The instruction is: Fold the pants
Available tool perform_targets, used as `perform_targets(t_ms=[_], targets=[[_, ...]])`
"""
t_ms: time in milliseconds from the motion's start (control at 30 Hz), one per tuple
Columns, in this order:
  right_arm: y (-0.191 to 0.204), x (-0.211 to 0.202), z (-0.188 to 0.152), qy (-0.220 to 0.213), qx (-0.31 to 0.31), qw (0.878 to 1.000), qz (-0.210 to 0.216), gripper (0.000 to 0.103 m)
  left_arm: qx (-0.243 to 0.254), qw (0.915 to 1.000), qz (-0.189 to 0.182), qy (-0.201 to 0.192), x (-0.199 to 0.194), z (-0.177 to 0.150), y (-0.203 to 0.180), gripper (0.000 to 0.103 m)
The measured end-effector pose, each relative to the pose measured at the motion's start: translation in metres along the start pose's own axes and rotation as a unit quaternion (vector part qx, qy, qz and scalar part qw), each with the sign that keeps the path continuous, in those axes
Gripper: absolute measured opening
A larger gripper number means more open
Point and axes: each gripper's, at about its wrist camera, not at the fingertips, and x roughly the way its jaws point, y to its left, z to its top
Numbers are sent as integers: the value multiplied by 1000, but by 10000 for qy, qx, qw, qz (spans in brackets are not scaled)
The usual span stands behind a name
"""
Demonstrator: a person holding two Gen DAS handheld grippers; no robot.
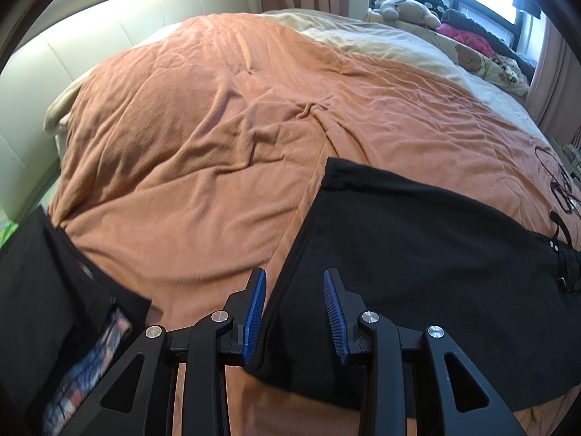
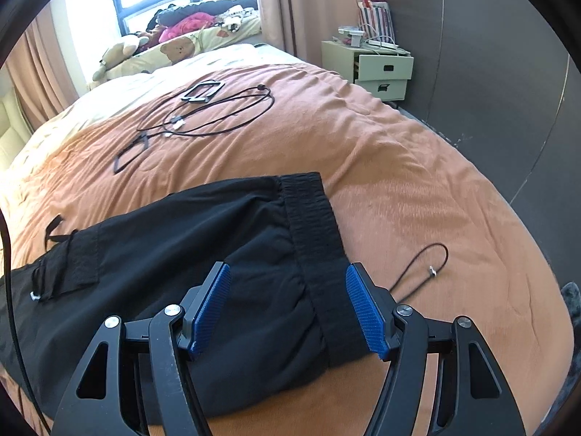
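Black pants (image 2: 181, 254) lie flat on the orange blanket (image 2: 381, 167). Their elastic waistband (image 2: 316, 250) runs toward me in the right wrist view. My right gripper (image 2: 287, 269) hovers open above the waistband end, its blue pads (image 2: 210, 309) apart and pressing on nothing. In the left wrist view the leg end of the pants (image 1: 417, 254) stretches to the right, its hem toward the middle of the bed. My left gripper (image 1: 294, 276) is open just over the near left edge of that cloth, with nothing pinched. A cargo pocket with a strap (image 2: 65, 265) shows at the left.
Black cables and thin frames (image 2: 203, 116) lie on the blanket beyond the pants, and a looped cord (image 2: 425, 265) lies to the right. A padded headboard (image 1: 72, 58), stuffed toys (image 2: 120, 51) and a nightstand (image 2: 381, 69) border the bed. Dark and patterned cloth (image 1: 61, 309) fills the left view's near corner.
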Motion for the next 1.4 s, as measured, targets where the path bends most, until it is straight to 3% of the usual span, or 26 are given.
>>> perform_targets(t_ms=[300, 567, 967, 1400], targets=[[-7, -23, -22, 39, 146, 9996, 239, 65, -332, 9985, -313, 303, -3, -40, 12, 35], [-7, -30, -48, 153, 302, 9991, 266, 65, -675, 9941, -646, 550, 7, -52, 11, 35], [-1, -12, -62, 431, 356, 9982, 205, 65, -910, 9897, -453, 1007, 54, -47, 8, 36], [-12, 21, -68, 663, 1020, 9908, 595, 65, -1132, 9847, -54, 1325, 55, -45, 7, 41]])
